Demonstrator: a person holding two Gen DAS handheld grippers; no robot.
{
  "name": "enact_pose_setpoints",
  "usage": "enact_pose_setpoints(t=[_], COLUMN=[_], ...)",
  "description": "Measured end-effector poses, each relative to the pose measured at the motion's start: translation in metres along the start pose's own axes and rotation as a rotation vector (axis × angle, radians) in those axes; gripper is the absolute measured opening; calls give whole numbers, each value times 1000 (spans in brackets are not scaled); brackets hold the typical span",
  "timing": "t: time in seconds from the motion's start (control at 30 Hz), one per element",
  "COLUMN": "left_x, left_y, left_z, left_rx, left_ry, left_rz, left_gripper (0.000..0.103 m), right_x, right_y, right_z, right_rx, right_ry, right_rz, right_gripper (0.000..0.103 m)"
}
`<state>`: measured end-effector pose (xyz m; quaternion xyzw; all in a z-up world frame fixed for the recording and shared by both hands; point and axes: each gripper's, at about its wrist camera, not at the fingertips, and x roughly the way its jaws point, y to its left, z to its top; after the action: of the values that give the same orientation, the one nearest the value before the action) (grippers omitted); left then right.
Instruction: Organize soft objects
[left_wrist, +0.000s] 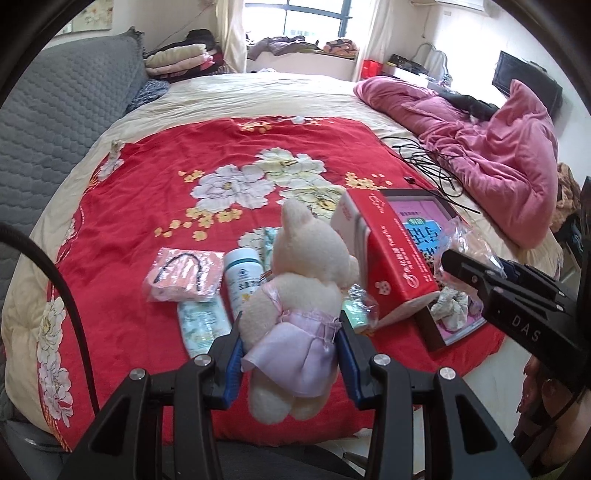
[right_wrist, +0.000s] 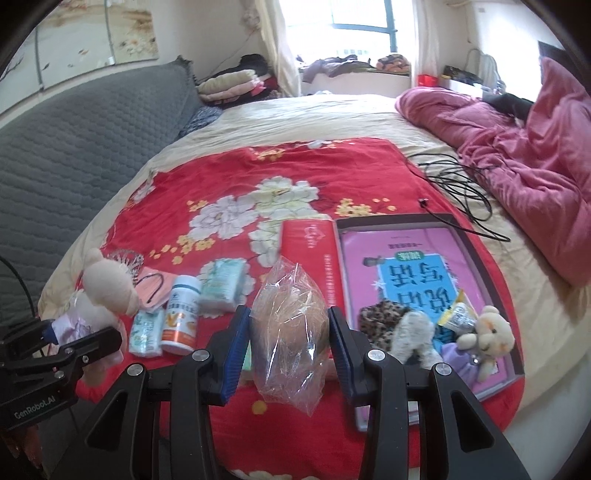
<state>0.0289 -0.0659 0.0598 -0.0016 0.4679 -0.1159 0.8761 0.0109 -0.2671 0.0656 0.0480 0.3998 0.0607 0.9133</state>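
Left claw (left_wrist: 290, 354) clamped on cream plush bear in lilac dress (left_wrist: 295, 295), right claw (right_wrist: 290, 354) clamped on clear crinkly plastic bag (right_wrist: 290, 332), both held above the bed, likely bound for open red box (right_wrist: 491, 258) holding other plushies.

Fuzzy cream plush teddy bear (left_wrist: 306, 266) wears a sheer satiny lilac dress. Crinkly glossy clear plastic bag (right_wrist: 291, 325) at twelve o'clock of the claw. Velvety red floral blanket (left_wrist: 166, 192); glossy cardboard box (left_wrist: 399, 254); smooth plastic bottle (right_wrist: 183, 314).
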Motion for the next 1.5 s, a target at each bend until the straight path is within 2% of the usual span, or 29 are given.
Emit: enact_pose_setpoints(t=[0.5,0.83,1.03,1.3,1.5], left_x=[21,42,64,92,117], left_y=[-59,-115,-155,-205,-223], left_z=[13,25,24,12,9], left_rx=[91,171,223,317,342], left_ry=[23,35,85,149,178], left_rz=[-57,-129,-192,-243,-239], left_gripper=[44,44,44,44,44], right_x=[-10,-24,-30,-27,-21], right_y=[-64,-142,-177,-202,-209], right_z=[-10,-21,-29,-37,-41], right_rx=[106,237,288,322,333], right_ry=[-9,-18,-11,3,19], right_rz=[-58,-152,-197,-221,-225], right_gripper=[44,44,44,44,44])
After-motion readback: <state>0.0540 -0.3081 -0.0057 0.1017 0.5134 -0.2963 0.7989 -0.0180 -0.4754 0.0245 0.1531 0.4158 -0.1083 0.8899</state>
